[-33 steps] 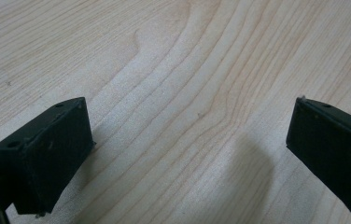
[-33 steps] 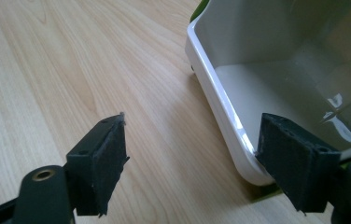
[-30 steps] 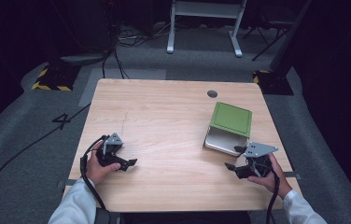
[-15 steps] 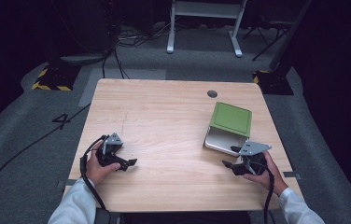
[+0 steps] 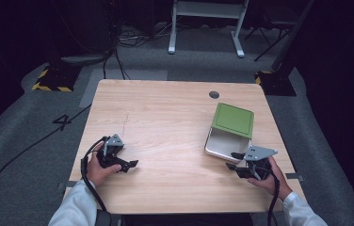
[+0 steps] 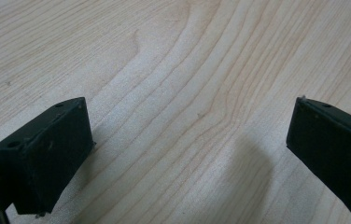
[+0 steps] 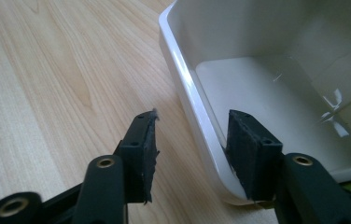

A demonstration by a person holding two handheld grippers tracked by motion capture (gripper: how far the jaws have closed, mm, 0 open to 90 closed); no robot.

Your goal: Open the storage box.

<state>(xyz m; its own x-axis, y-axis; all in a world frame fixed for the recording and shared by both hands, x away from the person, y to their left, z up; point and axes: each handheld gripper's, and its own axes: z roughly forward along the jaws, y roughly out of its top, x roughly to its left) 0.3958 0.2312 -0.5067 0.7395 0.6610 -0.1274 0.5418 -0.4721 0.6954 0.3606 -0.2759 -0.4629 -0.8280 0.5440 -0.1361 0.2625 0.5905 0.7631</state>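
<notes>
Overall, a wooden table (image 5: 165, 117) fills the centre of the high view, with a small dark round cap (image 5: 214, 94) near its far edge. On its right half sits a white plastic container (image 5: 224, 143), its open part towards the near side and a green lid (image 5: 233, 119) lying across its far part; whether the lid rests flat or tilted cannot be told. The container's long axis runs roughly near to far, slightly angled.

Right gripper (image 7: 192, 140) sits at the container's near corner, jaws apart and straddling the near-left wall: one jaw is inside the tub, the other outside over the table. No contact with the wall can be confirmed on the outer side; the inner jaw appears to touch or nearly touch it. In my judgement a closing of these jaws would pinch that wall.

Left gripper (image 6: 187, 154) lies well apart on the near-left of the table, jaws wide apart over bare wood, holding nothing. The right hand (image 5: 264, 176) is plainly the nearer to the container
</notes>
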